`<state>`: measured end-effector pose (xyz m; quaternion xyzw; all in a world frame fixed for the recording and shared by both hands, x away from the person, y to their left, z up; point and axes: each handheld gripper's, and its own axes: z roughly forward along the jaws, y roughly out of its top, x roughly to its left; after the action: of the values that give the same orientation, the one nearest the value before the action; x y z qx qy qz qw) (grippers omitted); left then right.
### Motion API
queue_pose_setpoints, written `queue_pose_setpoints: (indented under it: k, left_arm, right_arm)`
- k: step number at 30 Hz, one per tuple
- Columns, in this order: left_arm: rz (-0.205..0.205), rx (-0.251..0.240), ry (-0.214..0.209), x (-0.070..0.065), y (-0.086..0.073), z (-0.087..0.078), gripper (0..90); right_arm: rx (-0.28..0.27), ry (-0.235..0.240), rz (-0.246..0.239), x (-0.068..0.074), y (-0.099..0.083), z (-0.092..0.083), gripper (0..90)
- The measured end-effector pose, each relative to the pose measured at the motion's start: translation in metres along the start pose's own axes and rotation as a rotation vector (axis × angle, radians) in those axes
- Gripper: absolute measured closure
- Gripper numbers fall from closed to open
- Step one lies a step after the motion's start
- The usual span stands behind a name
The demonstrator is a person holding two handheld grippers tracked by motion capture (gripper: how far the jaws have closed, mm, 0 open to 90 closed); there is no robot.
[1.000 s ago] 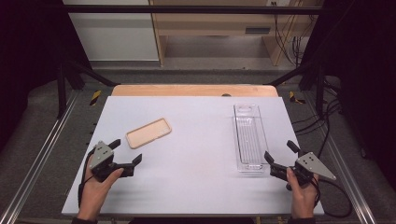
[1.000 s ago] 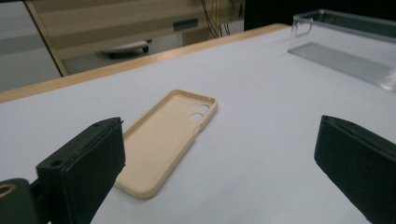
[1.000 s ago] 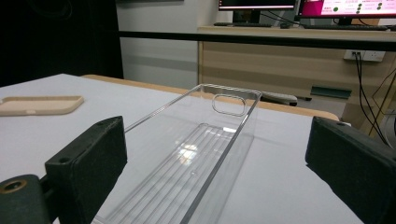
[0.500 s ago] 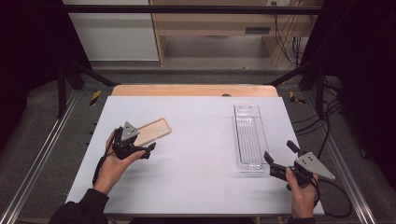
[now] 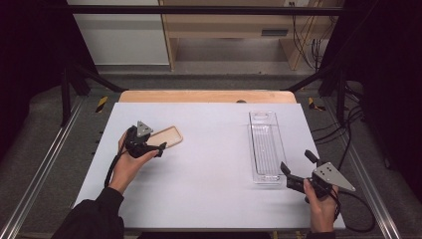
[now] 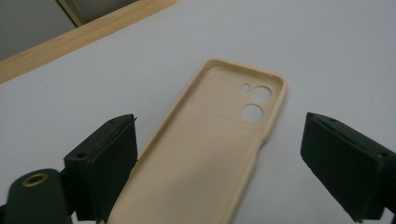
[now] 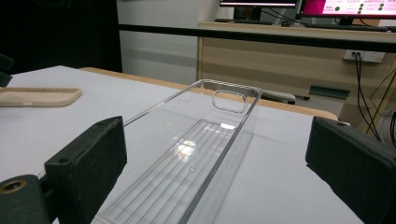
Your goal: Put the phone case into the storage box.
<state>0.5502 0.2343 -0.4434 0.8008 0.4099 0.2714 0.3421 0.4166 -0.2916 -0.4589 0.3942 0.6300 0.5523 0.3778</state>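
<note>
A beige phone case (image 5: 168, 136) lies hollow side up on the white table (image 5: 209, 189), left of centre. My left gripper (image 5: 158, 147) is at its near end. In the left gripper view the case (image 6: 210, 154) lies between the two open jaws of the left gripper (image 6: 222, 126), close to the left one. The jaws have just been closing, and the right jaw stands apart from the case. A clear plastic tray (image 5: 263, 147) lies lengthwise at the right. My right gripper (image 5: 296, 163) is open just in front of the tray's near end (image 7: 196, 154).
A wooden strip (image 5: 206, 96) runs along the table's far edge. Metal rails (image 5: 45, 169) flank the table, and cables (image 5: 343, 149) hang at the right. The phone case (image 7: 37, 96) appears far left in the right gripper view. Bare table lies between case and tray.
My left hand has moved away from the front edge to the phone case, and its jaws now straddle the case's near end. The right hand has stayed still.
</note>
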Motion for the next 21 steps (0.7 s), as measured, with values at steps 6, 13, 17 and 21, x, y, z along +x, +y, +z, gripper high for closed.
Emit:
queue_pose_setpoints:
  k: [6,13,17,21]
  left_arm:
    - [-0.056,0.007,0.012,0.004,0.007,0.007,25.5]
    - [-0.106,0.02,0.037,0.005,0.007,0.016,53.3]
    - [-0.146,0.002,0.05,0.009,0.007,0.019,64.6]
    - [-0.192,0.01,0.026,0.013,0.005,0.022,77.6]
  right_arm:
    - [0.001,0.001,-0.003,-0.001,0.0,0.0,5.6]
    - [0.0,-0.005,-0.002,-0.002,0.0,-0.001,5.6]
    - [0.002,-0.006,0.003,-0.002,0.0,-0.001,5.6]
    - [-0.007,-0.008,0.005,-0.003,0.0,-0.002,5.6]
